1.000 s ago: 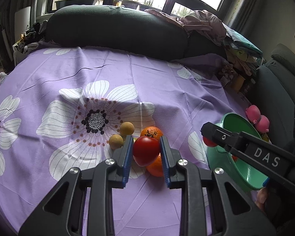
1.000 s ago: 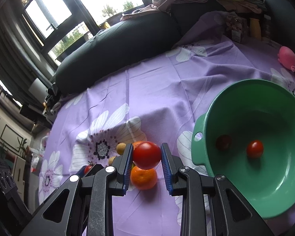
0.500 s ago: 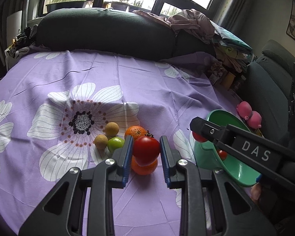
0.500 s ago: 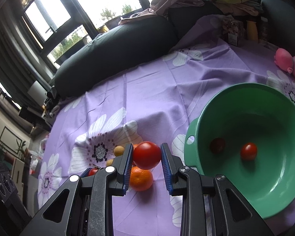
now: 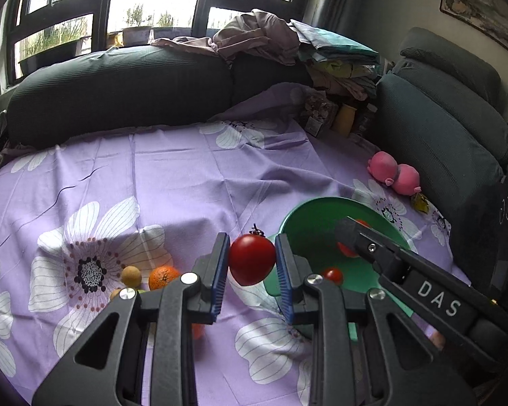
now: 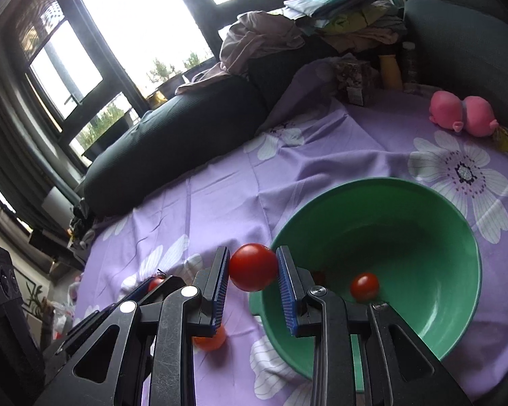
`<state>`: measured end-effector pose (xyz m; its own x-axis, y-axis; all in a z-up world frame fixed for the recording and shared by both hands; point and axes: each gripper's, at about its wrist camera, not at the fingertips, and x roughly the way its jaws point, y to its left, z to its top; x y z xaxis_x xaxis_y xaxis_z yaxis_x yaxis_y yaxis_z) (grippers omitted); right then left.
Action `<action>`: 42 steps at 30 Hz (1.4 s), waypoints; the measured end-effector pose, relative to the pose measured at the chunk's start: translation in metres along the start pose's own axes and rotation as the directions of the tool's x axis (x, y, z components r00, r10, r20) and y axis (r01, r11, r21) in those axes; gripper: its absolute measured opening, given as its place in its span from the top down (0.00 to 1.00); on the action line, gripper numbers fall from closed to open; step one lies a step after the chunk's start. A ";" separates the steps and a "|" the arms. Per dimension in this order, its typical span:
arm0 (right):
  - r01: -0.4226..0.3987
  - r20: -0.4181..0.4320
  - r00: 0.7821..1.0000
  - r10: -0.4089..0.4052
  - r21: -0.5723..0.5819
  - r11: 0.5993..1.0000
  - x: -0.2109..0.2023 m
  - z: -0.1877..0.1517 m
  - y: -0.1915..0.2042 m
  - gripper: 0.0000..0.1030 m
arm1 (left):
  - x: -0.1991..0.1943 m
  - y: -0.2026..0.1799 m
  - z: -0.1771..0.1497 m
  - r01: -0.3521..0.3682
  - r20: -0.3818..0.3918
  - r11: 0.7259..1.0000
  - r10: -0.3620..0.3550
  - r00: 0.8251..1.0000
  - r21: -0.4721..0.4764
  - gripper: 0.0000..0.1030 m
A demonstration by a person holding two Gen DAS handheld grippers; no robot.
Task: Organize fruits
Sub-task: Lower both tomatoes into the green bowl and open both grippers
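My left gripper [image 5: 252, 264] is shut on a red tomato [image 5: 251, 259], held in the air just left of the green bowl [image 5: 308, 223]. My right gripper [image 6: 253, 267] is shut on another red tomato [image 6: 253, 266], held at the bowl's [image 6: 450, 209] left rim. A small red tomato [image 6: 364, 286] lies inside the bowl. An orange [image 5: 162, 276] and a small tan fruit [image 5: 131, 275] lie on the purple floral cloth [image 5: 186, 176], left of the left gripper. Another orange [image 6: 209, 341] lies under the right gripper.
A pink plush toy [image 5: 393, 174] lies beyond the bowl. Dark cushions [image 5: 118, 88] line the far edge and the right side. A pile of clothes [image 5: 274, 40] and small jars [image 5: 343, 120] stand at the back right corner.
Both grippers, each with its tomato, have moved right from above the fruit pile toward the green bowl. The bowl now sits much closer in both views.
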<state>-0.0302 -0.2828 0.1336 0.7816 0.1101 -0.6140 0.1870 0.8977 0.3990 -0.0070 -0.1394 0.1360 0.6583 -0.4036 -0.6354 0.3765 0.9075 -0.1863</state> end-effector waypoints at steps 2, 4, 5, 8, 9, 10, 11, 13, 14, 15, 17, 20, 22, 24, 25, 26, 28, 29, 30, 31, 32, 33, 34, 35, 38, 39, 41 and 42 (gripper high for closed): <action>0.022 0.027 0.999 -0.023 0.032 0.999 -0.006 0.003 -0.012 0.70 | 0.005 -0.004 -0.001 0.038 -0.003 0.999 -0.038 0.999 -0.005 0.74; 0.040 0.040 0.998 -0.043 0.064 0.997 -0.010 0.006 -0.023 0.70 | 0.012 -0.006 -0.005 0.082 -0.010 0.996 -0.082 0.997 -0.018 0.74; 0.050 0.043 0.998 -0.053 0.077 0.996 -0.010 0.006 -0.027 0.70 | 0.017 -0.007 -0.007 0.089 -0.022 0.996 -0.090 0.996 -0.025 0.74; 0.065 0.042 0.997 -0.069 0.106 0.992 -0.010 0.006 -0.035 0.70 | 0.026 -0.019 -0.010 0.109 -0.047 0.994 -0.109 0.993 -0.014 0.74; 0.073 0.041 0.996 -0.078 0.114 0.991 -0.010 0.006 -0.038 0.70 | 0.027 -0.024 -0.012 0.120 -0.048 0.993 -0.120 0.992 0.002 0.74; 0.083 0.041 0.995 -0.089 0.122 0.989 -0.010 0.006 -0.039 0.70 | 0.029 -0.028 -0.014 0.128 -0.051 0.992 -0.127 0.991 0.010 0.74; 0.093 0.041 0.994 -0.099 0.131 0.987 -0.009 0.006 -0.040 0.70 | 0.031 -0.032 -0.015 0.131 -0.058 0.991 -0.130 0.990 0.015 0.74; 0.108 0.036 0.993 -0.115 0.149 0.983 -0.008 0.006 -0.046 0.70 | 0.035 -0.039 -0.017 0.148 -0.065 0.989 -0.147 0.987 0.026 0.74; 0.119 0.031 0.992 -0.125 0.154 0.981 -0.007 0.006 -0.047 0.70 | 0.037 -0.042 -0.019 0.156 -0.071 0.987 -0.153 0.986 0.031 0.74; 0.128 0.025 0.991 -0.134 0.158 0.979 -0.006 0.006 -0.049 0.70 | 0.039 -0.044 -0.019 0.162 -0.080 0.986 -0.159 0.984 0.034 0.74; 0.151 0.016 0.988 -0.156 0.168 0.974 -0.004 0.006 -0.053 0.70 | 0.042 -0.048 -0.021 0.179 -0.086 0.983 -0.175 0.981 0.038 0.74; 0.185 0.014 0.982 -0.191 0.183 0.965 -0.005 0.005 -0.058 0.70 | 0.045 -0.048 -0.023 0.201 -0.097 0.979 -0.197 0.976 0.035 0.74; 0.208 0.013 0.977 -0.215 0.195 0.959 -0.005 0.005 -0.060 0.70 | 0.049 -0.047 -0.023 0.219 -0.109 0.975 -0.215 0.971 0.025 0.74; 0.240 0.015 0.969 -0.248 0.199 0.950 -0.006 0.005 -0.062 0.70 | 0.050 -0.046 -0.024 0.226 -0.112 0.974 -0.222 0.969 0.024 0.74; 0.255 0.014 0.965 -0.263 0.198 0.946 -0.006 0.005 -0.062 0.70 | 0.051 -0.047 -0.025 0.227 -0.114 0.973 -0.223 0.968 0.028 0.74; 0.265 0.012 0.962 -0.273 0.199 0.943 -0.006 0.004 -0.063 0.70 | 0.052 -0.048 -0.026 0.230 -0.117 0.973 -0.225 0.967 0.031 0.74; 0.267 0.009 0.962 -0.274 0.204 0.942 -0.005 0.004 -0.065 0.70 | 0.053 -0.048 -0.027 0.241 -0.123 0.970 -0.236 0.964 0.027 0.74; 0.266 0.005 0.962 -0.273 0.206 0.942 -0.004 0.004 -0.066 0.70 | 0.054 -0.048 -0.027 0.247 -0.129 0.969 -0.242 0.962 0.025 0.74; 0.267 0.001 0.962 -0.273 0.210 0.941 -0.003 0.004 -0.067 0.70 | 0.055 -0.048 -0.027 0.252 -0.134 0.967 -0.247 0.960 0.024 0.74; 0.268 -0.001 0.962 -0.274 0.211 0.940 -0.003 0.004 -0.068 0.70 | 0.056 -0.049 -0.027 0.254 -0.135 0.967 -0.249 0.959 0.023 0.74; 0.269 -0.001 0.961 -0.275 0.211 0.940 -0.003 0.004 -0.068 0.70 | 0.057 -0.049 -0.028 0.254 -0.137 0.967 -0.249 0.959 0.024 0.74; 0.272 -0.001 0.960 -0.279 0.212 0.939 -0.002 0.004 -0.069 0.70 | 0.057 -0.050 -0.028 0.255 -0.140 0.967 -0.249 0.958 0.026 0.74; 0.277 -0.002 0.959 -0.283 0.211 0.937 -0.002 0.005 -0.069 0.70 | 0.058 -0.050 -0.028 0.256 -0.143 0.966 -0.250 0.958 0.025 0.74; 0.281 -0.002 0.958 -0.287 0.211 0.936 -0.002 0.005 -0.070 0.70 | 0.059 -0.050 -0.029 0.260 -0.147 0.965 -0.254 0.956 0.023 0.74; 0.288 -0.008 0.956 -0.294 0.216 0.933 -0.001 0.004 -0.070 0.70 | 0.061 -0.051 -0.030 0.268 -0.155 0.963 -0.260 0.953 0.027 0.74; 0.288 -0.009 0.956 -0.293 0.218 0.933 -0.001 0.004 -0.071 0.70 | 0.062 -0.051 -0.030 0.269 -0.157 0.963 -0.261 0.953 0.030 0.74; 0.290 -0.010 0.955 -0.295 0.221 0.931 0.000 0.004 -0.072 0.70 | 0.063 -0.052 -0.031 0.267 -0.160 0.963 -0.259 0.953 0.030 0.74; 0.296 -0.011 0.954 -0.301 0.218 0.930 0.000 0.004 -0.072 0.70 | 0.064 -0.051 -0.031 0.266 -0.162 0.963 -0.258 0.952 0.032 0.74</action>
<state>-0.0411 -0.3487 0.1077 0.6827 -0.1606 -0.7129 0.5351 0.7742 0.3380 -0.0040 -0.2085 0.0819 0.4241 -0.5997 -0.6786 0.5591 0.7629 -0.3247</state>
